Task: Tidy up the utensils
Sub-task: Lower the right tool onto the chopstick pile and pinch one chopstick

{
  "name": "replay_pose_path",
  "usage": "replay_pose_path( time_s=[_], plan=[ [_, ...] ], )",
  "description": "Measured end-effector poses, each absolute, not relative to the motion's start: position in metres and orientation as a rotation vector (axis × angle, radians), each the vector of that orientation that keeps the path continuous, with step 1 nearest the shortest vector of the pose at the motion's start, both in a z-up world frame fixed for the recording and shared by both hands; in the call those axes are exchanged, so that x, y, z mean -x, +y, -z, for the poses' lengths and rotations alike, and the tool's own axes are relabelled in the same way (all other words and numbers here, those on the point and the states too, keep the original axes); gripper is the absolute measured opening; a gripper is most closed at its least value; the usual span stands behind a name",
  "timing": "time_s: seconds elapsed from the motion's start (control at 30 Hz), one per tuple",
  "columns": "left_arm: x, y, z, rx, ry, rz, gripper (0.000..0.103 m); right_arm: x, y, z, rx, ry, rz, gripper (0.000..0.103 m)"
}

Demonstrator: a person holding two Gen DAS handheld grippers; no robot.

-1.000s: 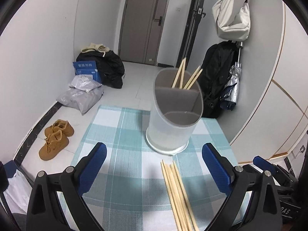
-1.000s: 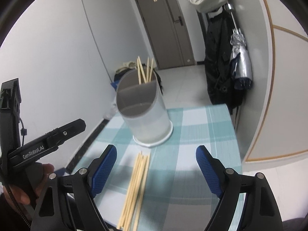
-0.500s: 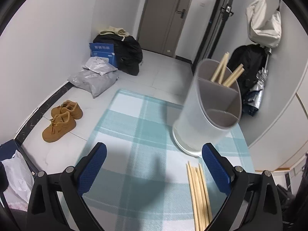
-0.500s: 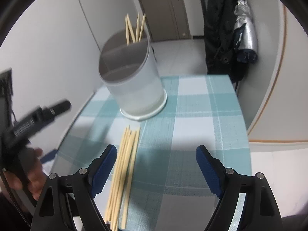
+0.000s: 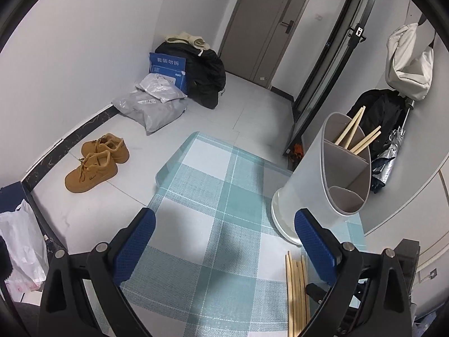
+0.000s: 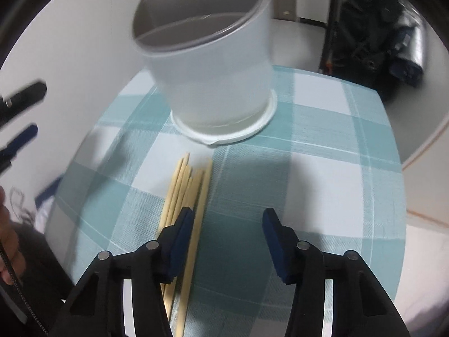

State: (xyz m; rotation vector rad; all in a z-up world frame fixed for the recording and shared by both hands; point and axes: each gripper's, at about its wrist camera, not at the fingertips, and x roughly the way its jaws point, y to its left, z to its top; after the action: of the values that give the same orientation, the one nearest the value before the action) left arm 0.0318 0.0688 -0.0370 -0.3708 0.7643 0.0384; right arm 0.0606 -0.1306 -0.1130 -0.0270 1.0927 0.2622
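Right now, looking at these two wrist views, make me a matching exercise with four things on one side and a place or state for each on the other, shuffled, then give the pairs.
Things:
1. loose chopsticks
2. utensil holder
3. tan shoes
4. white bag

Places or states:
A. hanging on the wall
B. on the floor by the wall
C. lying flat on the checked cloth
D. standing upright, chopsticks in its far compartment

Pairs: 1-C, 2-D, 3-B, 4-A

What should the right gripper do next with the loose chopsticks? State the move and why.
Probably shift the right gripper left to straddle one of the chopsticks: its jaws are closing over bare tablecloth, the bundle beside its left finger, none held.
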Motion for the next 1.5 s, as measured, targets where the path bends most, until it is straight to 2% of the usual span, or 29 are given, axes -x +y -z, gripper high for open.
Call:
replay_pose_path(
  time_s=[0.1, 0.23, 0.87, 0.9, 0.93, 1.0, 1.07, 1.27, 1.5],
  plan=[
    [-0.034, 0.071, 0.037, 0.379, 0.766, -0.043, 0.097, -0.06, -0.121, 0.115, 0.085, 1.102, -0.26, 0.041],
    [-0.035, 0.074, 0.037, 0.394, 0.772, -0.053, 0.097, -0.058, -0.113, 0.115, 0.167, 1.107, -0.259, 0.023],
    [-0.04, 0.097, 0.045, 0.431, 0.809, -0.103, 0.097, -0.096, -0.095, 0.114, 0.26, 1.164, -0.285, 0.024],
    [-0.04, 0.099, 0.046, 0.435, 0.813, -0.108, 0.097, -0.097, -0.092, 0.114, 0.272, 1.156, -0.282, 0.022],
    [-0.039, 0.1, 0.046, 0.438, 0.817, -0.112, 0.097, -0.097, -0.09, 0.114, 0.273, 1.154, -0.282, 0.014],
    [-0.039, 0.101, 0.048, 0.445, 0.825, -0.116, 0.097, -0.093, -0.086, 0.113, 0.252, 1.154, -0.294, 0.006],
    [-0.038, 0.1, 0.05, 0.447, 0.835, -0.116, 0.097, -0.09, -0.088, 0.112, 0.245, 1.135, -0.287, 0.004],
    [-0.036, 0.09, 0.06, 0.448, 0.892, -0.044, 0.097, -0.084, -0.118, 0.09, 0.082, 1.066, -0.283, 0.004],
    [-0.038, 0.052, 0.077, 0.374, 1.02, 0.085, 0.097, -0.071, -0.166, 0.053, -0.233, 0.955, -0.292, 0.004]
  ],
)
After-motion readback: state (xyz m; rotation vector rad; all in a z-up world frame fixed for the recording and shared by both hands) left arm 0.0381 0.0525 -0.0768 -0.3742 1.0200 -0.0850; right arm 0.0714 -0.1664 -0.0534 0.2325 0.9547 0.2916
